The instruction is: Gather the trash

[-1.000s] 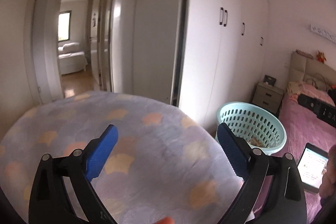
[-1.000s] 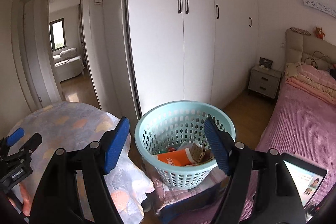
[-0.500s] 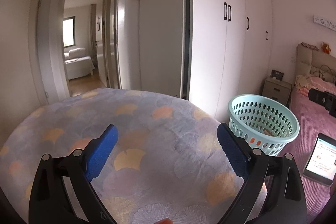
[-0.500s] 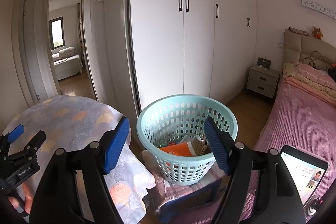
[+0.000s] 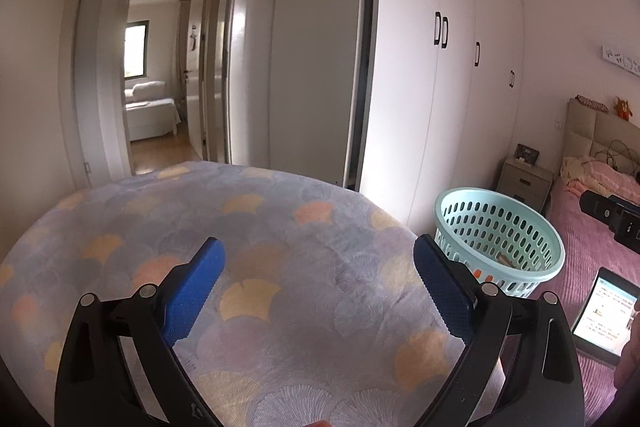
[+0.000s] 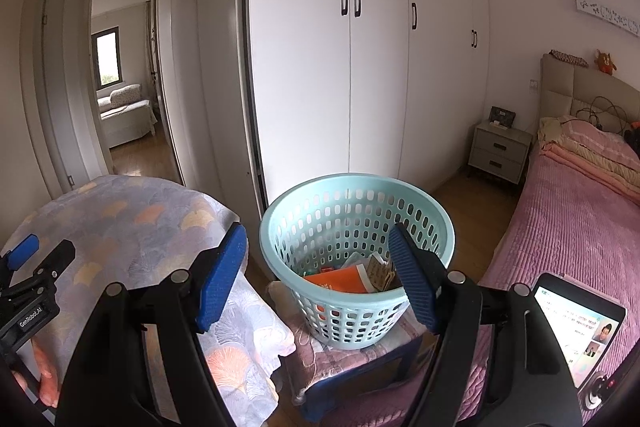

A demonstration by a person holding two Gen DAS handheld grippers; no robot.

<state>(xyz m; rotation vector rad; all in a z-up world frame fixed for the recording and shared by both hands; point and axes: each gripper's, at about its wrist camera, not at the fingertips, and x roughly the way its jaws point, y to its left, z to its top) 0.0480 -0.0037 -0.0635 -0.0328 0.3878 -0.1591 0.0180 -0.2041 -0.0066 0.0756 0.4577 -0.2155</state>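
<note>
A pale teal perforated basket [image 6: 356, 227] stands on a small cushioned stool [image 6: 344, 359]. It holds trash: an orange packet [image 6: 340, 281] and crumpled paper [image 6: 378, 269]. My right gripper [image 6: 320, 267] is open and empty, raised in front of the basket. My left gripper [image 5: 320, 287] is open and empty above the round table with a scallop-pattern cloth [image 5: 280, 227]. No trash shows on the cloth. The basket also shows in the left wrist view [image 5: 500, 239], right of the table. The left gripper shows at the far left of the right wrist view [image 6: 28, 279].
White wardrobe doors [image 6: 380, 67] stand behind the basket. A bed with a pink cover [image 6: 576, 227] lies on the right, with a lit tablet [image 6: 576, 331] on it. A nightstand [image 6: 500, 151] is at the back. An open doorway [image 5: 160, 87] is at the left.
Both views have tilted up and drawn back slightly, so the basket and table sit lower and farther. Both grippers stay open and empty.
</note>
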